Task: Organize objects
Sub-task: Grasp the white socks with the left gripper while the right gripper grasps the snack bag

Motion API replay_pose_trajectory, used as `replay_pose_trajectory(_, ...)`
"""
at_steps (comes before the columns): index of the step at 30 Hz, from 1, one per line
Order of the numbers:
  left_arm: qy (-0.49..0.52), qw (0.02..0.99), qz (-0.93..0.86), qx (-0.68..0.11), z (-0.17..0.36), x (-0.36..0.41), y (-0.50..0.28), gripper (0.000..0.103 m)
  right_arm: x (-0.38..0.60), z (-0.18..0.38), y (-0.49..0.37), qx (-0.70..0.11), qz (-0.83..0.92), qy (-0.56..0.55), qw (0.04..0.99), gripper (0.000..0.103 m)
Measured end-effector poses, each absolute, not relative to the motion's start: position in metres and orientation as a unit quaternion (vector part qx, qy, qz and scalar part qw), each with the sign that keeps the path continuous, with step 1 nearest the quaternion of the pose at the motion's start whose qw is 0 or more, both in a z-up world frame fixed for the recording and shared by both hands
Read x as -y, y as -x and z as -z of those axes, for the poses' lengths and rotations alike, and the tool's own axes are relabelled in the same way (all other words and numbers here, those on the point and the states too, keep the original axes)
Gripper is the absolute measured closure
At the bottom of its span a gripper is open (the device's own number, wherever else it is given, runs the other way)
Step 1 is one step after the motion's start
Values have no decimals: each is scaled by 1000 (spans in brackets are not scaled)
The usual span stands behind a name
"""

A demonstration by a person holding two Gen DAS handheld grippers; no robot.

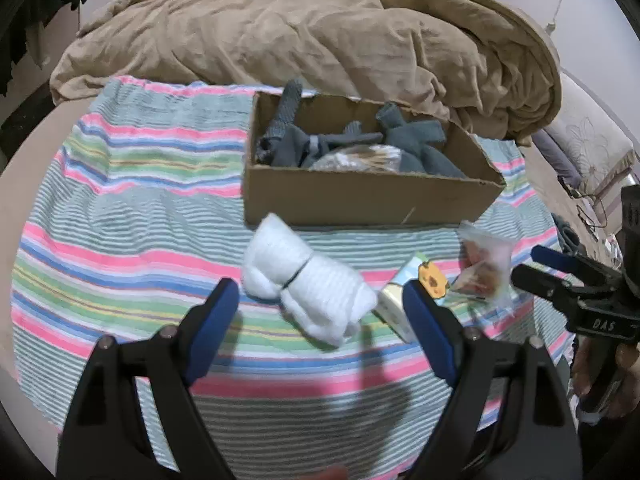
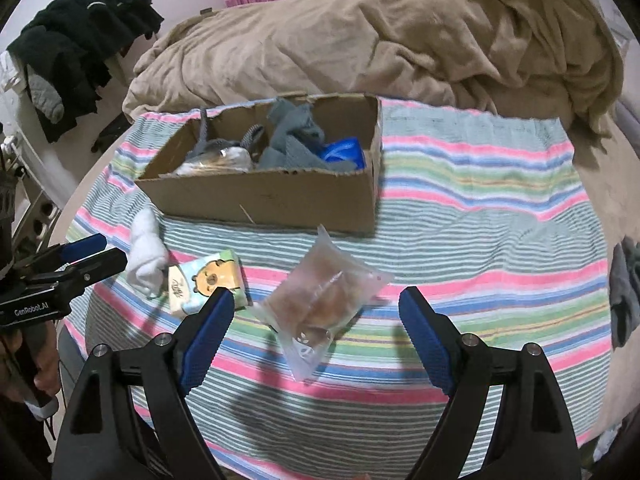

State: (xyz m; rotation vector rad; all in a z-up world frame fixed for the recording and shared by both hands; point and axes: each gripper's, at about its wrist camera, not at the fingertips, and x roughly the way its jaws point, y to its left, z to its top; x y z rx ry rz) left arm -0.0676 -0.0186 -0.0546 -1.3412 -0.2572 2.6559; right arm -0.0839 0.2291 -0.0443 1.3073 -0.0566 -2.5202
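Note:
A cardboard box [image 1: 360, 196] [image 2: 272, 196] stands on a striped cloth and holds grey socks [image 1: 412, 140], a bagged item and a blue thing [image 2: 344, 152]. In front of it lie a white rolled sock bundle [image 1: 308, 280] [image 2: 146, 252], a tissue pack with a cartoon animal [image 1: 408, 300] [image 2: 208, 280] and a clear bag of snacks [image 1: 484, 268] [image 2: 320, 304]. My left gripper [image 1: 320, 300] is open, just short of the white bundle. My right gripper [image 2: 316, 308] is open, with the clear bag between its fingers' line.
The striped cloth [image 1: 120, 240] [image 2: 480, 200] covers a bed. A rumpled tan blanket [image 1: 320, 36] [image 2: 400, 32] lies behind the box. Dark clothes [image 2: 80, 40] hang at the left. A grey cloth [image 2: 624, 292] lies at the cloth's right edge.

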Motion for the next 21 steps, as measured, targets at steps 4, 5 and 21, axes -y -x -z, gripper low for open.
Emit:
replay_pose_trajectory(4, 450, 72, -885, 96, 61, 21, 77, 18, -231, 54, 90, 32, 872, -465, 150, 16)
replay_pose_trajectory(5, 452, 70, -883, 102, 63, 23, 81, 18, -231, 57, 92, 35, 871, -467, 150, 16)
replay_pose_trajectory(21, 461, 90, -877, 102, 100, 21, 101, 41, -224, 82, 111, 73, 851, -495, 158, 40)
